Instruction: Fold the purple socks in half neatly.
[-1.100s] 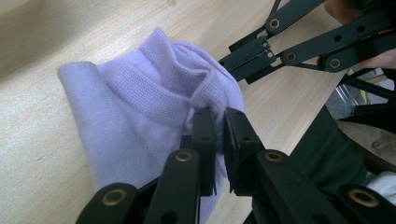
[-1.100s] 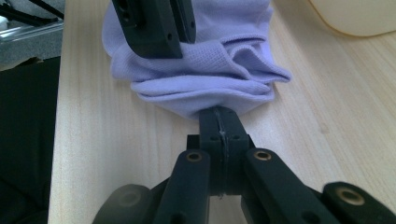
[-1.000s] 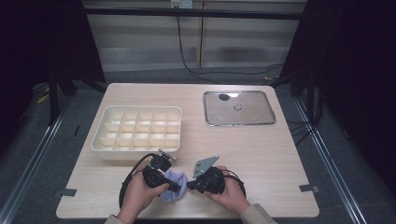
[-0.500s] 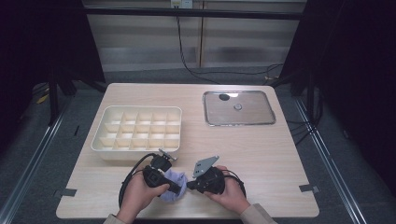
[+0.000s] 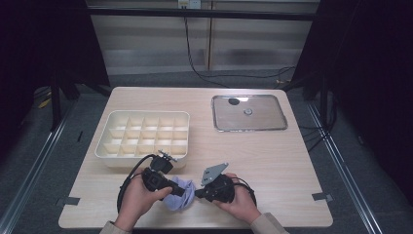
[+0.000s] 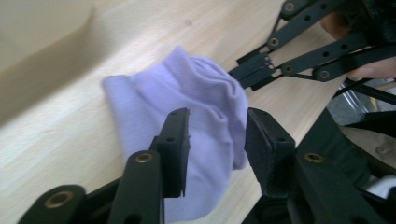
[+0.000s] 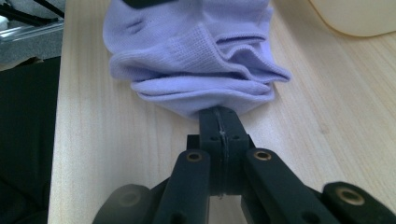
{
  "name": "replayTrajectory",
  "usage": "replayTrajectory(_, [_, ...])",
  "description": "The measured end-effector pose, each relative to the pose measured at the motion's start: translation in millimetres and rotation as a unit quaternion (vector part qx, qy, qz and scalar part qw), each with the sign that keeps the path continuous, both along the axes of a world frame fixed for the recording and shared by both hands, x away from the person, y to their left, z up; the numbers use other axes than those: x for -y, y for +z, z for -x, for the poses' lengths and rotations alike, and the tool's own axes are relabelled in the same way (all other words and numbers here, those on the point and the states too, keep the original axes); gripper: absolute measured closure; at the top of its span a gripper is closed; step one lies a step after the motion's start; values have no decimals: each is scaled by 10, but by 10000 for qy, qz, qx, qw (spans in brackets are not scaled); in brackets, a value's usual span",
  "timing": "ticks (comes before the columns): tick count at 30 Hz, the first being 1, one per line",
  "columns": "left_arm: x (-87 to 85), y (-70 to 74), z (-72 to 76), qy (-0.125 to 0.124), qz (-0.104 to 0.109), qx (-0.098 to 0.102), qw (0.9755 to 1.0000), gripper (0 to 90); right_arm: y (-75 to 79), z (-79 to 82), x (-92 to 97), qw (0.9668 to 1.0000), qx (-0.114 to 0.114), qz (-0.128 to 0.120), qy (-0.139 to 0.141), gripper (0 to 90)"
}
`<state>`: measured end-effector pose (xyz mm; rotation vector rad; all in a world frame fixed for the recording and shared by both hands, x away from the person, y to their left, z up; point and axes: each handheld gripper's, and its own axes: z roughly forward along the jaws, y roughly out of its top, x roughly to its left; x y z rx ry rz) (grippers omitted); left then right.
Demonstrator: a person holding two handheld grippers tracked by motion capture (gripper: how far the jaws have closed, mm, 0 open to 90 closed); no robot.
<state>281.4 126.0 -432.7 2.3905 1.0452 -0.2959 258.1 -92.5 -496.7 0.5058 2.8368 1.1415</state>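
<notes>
Sitting bunched on the table's near edge between both grippers, the soft lilac knit sock [image 5: 178, 199] runs left-right. Right gripper [image 7: 218, 116] is clamped on its end; left gripper [image 6: 217, 140], jaws just opening, straddles the other end without pressing.

My right gripper [image 7: 218, 122] hides the sock's [image 7: 196, 56] pinched edge between its pads; the sock's top runs off the frame, and the tray's [image 7: 359, 18] corner is cropped.
</notes>
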Motion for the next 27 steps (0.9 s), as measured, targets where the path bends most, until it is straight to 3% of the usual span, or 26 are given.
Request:
replayTrajectory(11, [-179, 19, -66, 269, -106, 121, 9995, 505, 0, 0, 0, 10000, 2, 0, -1, 900])
replayTrajectory(18, [-279, -69, -108, 515, -139, 36, 9986, 503, 1, 2, -1, 10000, 8, 9, 0, 900])
replayTrajectory(27, [-330, -172, -140, 618, -168, -113, 9979, 508, 1, 2, 0, 10000, 4, 7, -5, 900])
